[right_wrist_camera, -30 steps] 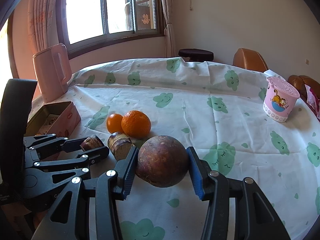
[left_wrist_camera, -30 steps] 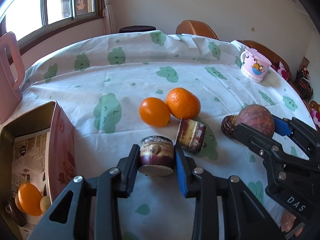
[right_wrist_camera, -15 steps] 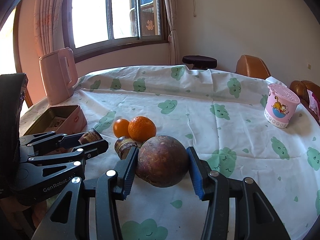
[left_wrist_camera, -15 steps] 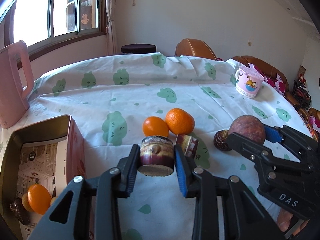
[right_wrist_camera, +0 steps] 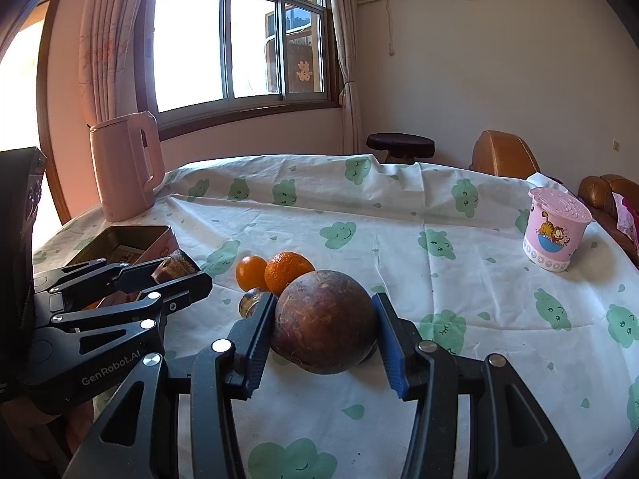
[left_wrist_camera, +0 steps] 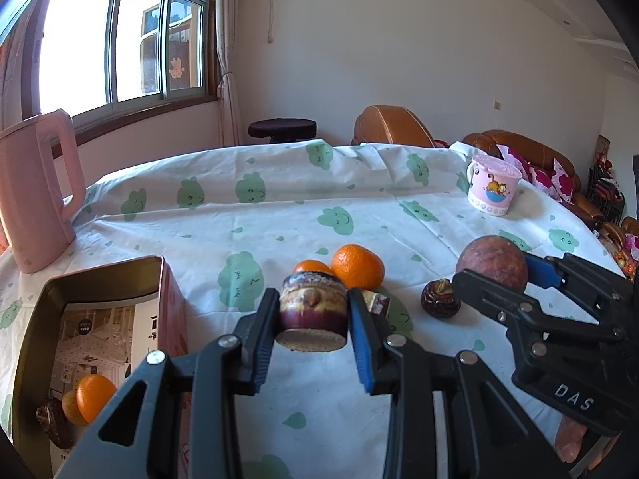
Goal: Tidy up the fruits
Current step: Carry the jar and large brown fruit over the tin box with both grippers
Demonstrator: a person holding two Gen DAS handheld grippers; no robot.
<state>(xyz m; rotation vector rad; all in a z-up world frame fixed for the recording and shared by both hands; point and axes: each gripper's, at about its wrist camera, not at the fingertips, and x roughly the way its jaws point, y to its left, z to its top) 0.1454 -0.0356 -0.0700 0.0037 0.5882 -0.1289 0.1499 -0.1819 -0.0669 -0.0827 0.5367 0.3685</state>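
Both hands loaded, and the tin is a tight target for two at once.

Taking the tin (left_wrist_camera: 100,291) as my mark and going left to right: inside it lie an orange (left_wrist_camera: 94,397) and a dark fruit (left_wrist_camera: 52,423). Just right of the tin my left gripper (left_wrist_camera: 313,311) holds a short piece of sugarcane (left_wrist_camera: 312,305) by its curved sides, so it could roll out if I tilt. Beyond it, two oranges (left_wrist_camera: 356,266) and a brown date (left_wrist_camera: 439,298) sit on the table (left_wrist_camera: 279,215). Farthest right, my right gripper (right_wrist_camera: 323,325) is clamped on a round brown fruit (right_wrist_camera: 324,321); smooth and heavy, I think it may slip, or the two grippers may collide.
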